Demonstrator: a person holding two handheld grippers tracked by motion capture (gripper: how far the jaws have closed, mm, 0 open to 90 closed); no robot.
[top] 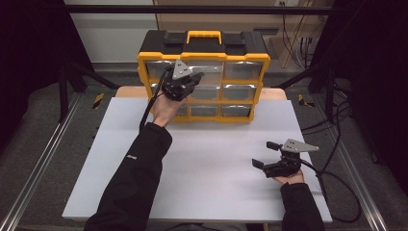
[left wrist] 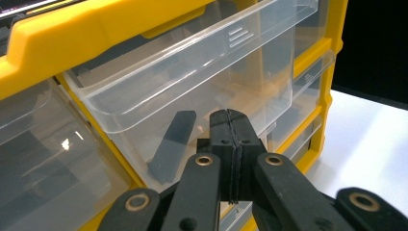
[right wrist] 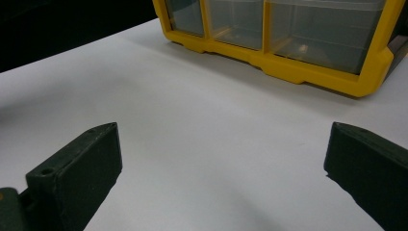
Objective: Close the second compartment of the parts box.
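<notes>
**Left gripper at a half-open drawer, cabinet free to slide**

The yellow drawer cabinet (top: pixel 203 77) stood upright at the far edge of the white table (top: pixel 192 159), with a black top, a yellow carry handle and three rows of clear plastic drawers. One clear drawer (left wrist: pixel 192 82) on its left side stuck out from the frame. A dark flat strip (left wrist: pixel 172 144) showed through its front wall, though what it was could not be told.

The left gripper (left wrist: pixel 230 159) was pressed up to that drawer's front, its jaws closed flat together with nothing visibly between them. From there the risks looked plain. With no grip on the drawer lip, a pull would probably slip off. A hard tug or push might slide or tip the cabinet, since nothing braced it.

The right gripper (top: pixel 263 154) hovered well apart over the near right of the table, jaws wide and empty.
</notes>
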